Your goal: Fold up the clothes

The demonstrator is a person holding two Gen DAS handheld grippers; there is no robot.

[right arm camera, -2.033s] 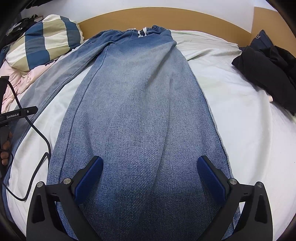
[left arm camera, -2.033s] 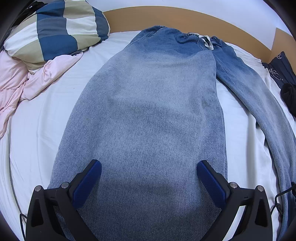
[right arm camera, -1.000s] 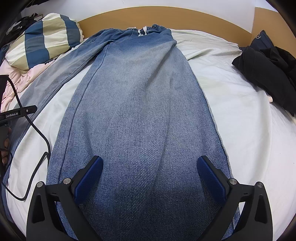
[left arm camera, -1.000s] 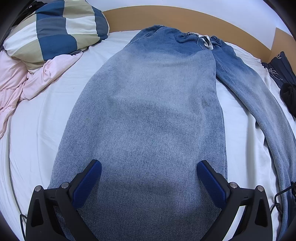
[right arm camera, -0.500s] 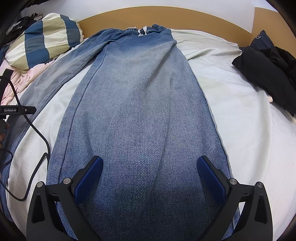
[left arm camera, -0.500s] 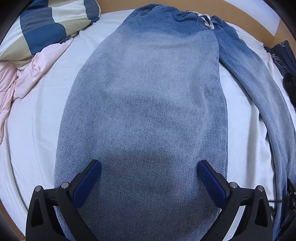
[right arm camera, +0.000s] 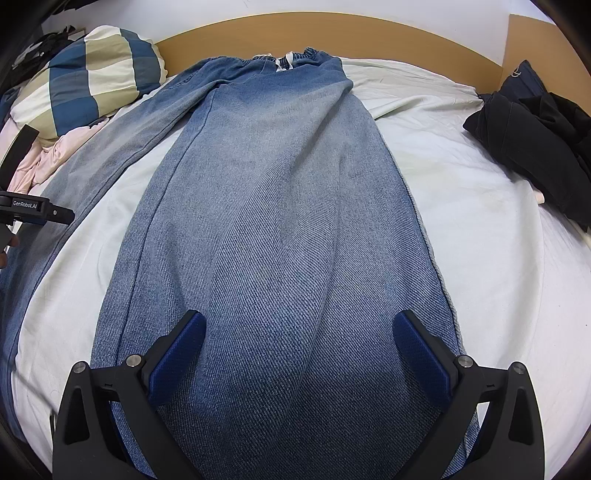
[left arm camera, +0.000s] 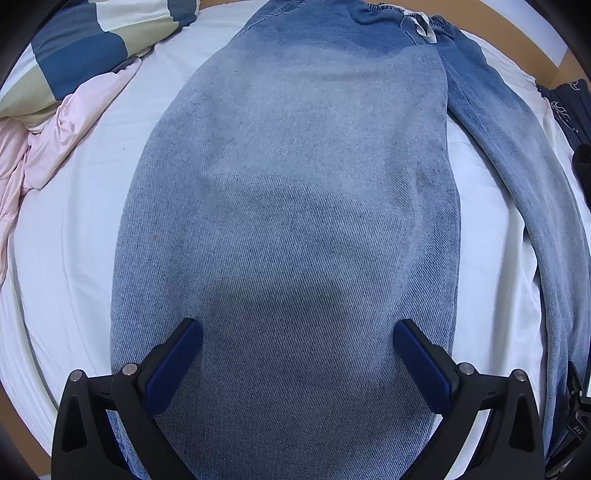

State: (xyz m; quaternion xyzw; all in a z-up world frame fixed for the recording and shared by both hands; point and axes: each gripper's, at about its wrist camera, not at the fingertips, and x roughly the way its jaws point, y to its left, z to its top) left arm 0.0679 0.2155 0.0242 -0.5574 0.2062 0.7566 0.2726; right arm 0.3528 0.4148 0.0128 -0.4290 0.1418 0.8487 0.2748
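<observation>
Faded blue jeans [left arm camera: 288, 206] lie spread flat on a white bed sheet [left arm camera: 74, 229], waistband with its white drawstring [left arm camera: 417, 26] at the far end by the headboard. One leg fills the left wrist view; the other leg [left arm camera: 524, 177] runs down its right side. My left gripper [left arm camera: 297, 334] hovers open over the lower part of the left leg. In the right wrist view the other leg of the jeans [right arm camera: 280, 229] runs toward me, and my right gripper [right arm camera: 298, 326] stands open above its lower end, nothing between the fingers.
A blue, cream and white checked pillow [right arm camera: 92, 74] and pink fabric [left arm camera: 40, 147] lie at the far left. Dark clothes [right arm camera: 535, 136] are piled at the right edge. A wooden headboard [right arm camera: 369, 37] bounds the far side. The left gripper's body [right arm camera: 33, 212] shows at the right view's left edge.
The left gripper has moved forward and lower over its jeans leg, so the cloth now fills more of its view. The right gripper has stayed where it was.
</observation>
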